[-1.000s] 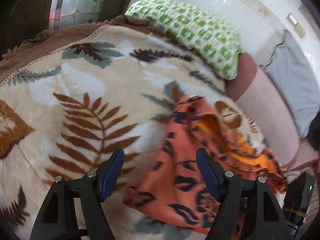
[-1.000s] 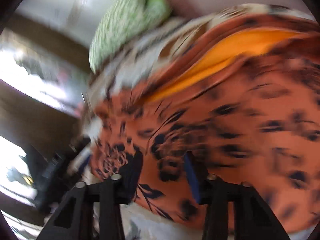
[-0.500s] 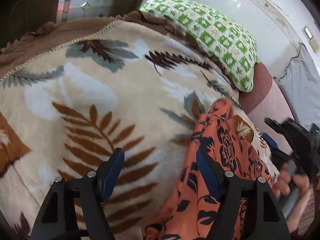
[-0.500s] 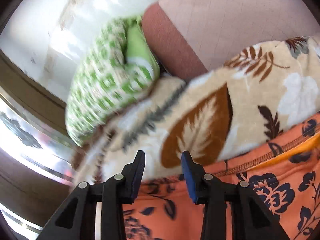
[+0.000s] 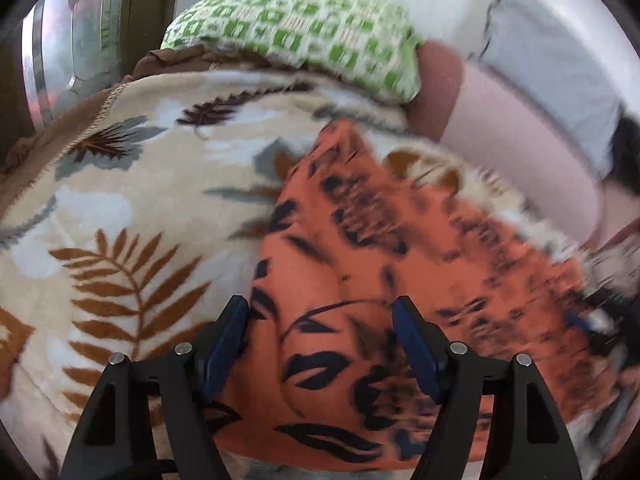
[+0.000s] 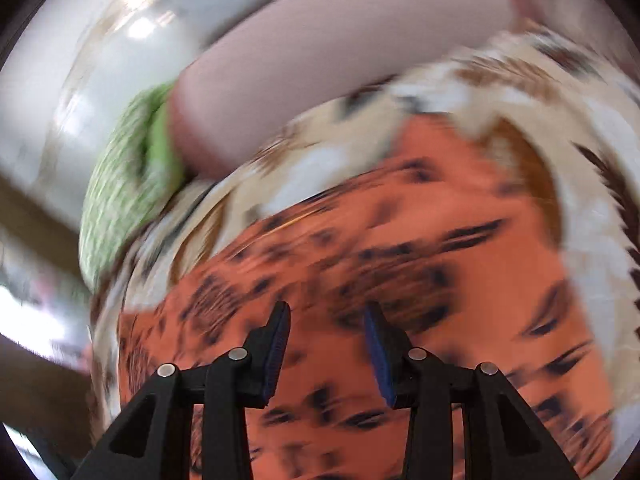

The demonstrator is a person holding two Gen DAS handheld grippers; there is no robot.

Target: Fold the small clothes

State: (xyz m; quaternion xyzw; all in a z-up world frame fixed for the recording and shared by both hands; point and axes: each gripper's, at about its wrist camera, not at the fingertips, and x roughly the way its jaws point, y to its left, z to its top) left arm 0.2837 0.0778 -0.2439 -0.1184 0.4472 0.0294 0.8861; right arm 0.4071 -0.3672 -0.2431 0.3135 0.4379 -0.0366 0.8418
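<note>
An orange garment with a dark floral print [image 5: 380,264] lies spread on a cream blanket with leaf patterns [image 5: 132,208]. My left gripper [image 5: 320,320] is open and empty, its blue-padded fingers hovering over the garment's near left part. In the right wrist view the same garment [image 6: 400,280] fills the lower frame, blurred by motion. My right gripper [image 6: 326,324] is open, nothing between its fingers, above the garment.
A green-and-white checked pillow [image 5: 304,28] lies at the far end of the blanket, also in the right wrist view [image 6: 132,184]. A pink cushioned bed side [image 5: 512,136] runs along the right. A window [image 5: 68,52] is at far left.
The garment now lies flatter and wider on the blanket. Both grippers have swung over it; the right view moved from the blanket edge back onto the garment. Both stay open.
</note>
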